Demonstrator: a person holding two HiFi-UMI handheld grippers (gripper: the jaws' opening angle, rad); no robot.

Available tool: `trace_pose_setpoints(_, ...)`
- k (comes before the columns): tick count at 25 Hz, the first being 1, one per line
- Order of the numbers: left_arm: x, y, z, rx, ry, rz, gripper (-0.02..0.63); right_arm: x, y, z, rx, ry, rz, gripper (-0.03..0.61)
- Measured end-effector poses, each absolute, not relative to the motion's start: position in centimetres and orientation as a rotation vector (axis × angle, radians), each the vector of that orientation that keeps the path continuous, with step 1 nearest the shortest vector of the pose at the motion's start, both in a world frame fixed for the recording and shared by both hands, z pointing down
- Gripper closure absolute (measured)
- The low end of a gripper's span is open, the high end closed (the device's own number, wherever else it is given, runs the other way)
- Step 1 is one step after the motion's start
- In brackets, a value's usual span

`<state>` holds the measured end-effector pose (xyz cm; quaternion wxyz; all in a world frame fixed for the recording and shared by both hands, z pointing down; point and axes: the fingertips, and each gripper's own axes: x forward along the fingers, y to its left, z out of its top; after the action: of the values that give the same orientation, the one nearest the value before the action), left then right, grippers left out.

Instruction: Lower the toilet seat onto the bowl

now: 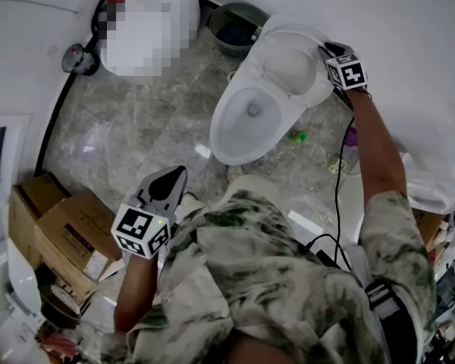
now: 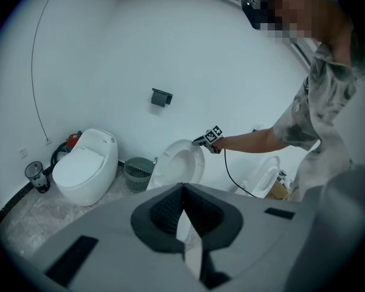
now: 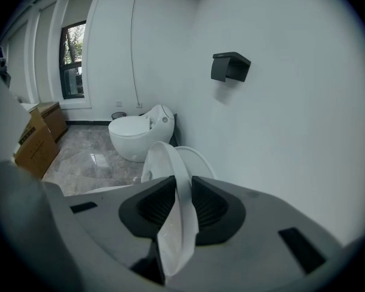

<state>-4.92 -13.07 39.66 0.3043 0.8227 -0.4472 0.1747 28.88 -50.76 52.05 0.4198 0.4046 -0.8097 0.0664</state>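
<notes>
Edges: I see the wall [image 3: 280, 132] just behind the raised lid [image 3: 198, 160], and a waste basket [image 1: 235, 25] beside the bowl [image 1: 246, 120].
Open room: bare floor [image 1: 136, 127] in front of the bowl, reaching to the cardboard boxes [image 1: 61, 226].
Toilet seat [image 3: 177, 208]: upright above the bowl, tilted off the lid.
Right claw [image 3: 182, 178]: clamped narrow on the seat's upper rim.
Left claw [image 2: 182, 187]: jaws together, empty, well apart from the toilet.

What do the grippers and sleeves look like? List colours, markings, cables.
Left gripper and right gripper: grey, dark ribbed pads, each bearing a white cube with black square markers. Black cable from the right one. Short mottled green-and-white sleeves.
</notes>
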Motion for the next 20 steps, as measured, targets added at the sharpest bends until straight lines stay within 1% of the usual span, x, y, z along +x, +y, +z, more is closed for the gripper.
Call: trace_pose_setpoints(20,-6.8,-10.6,39.4,2.189,-1.188,0.447,0.591,26.6,-46.5,51.3,0.988,-2.047,0.156,0.474)
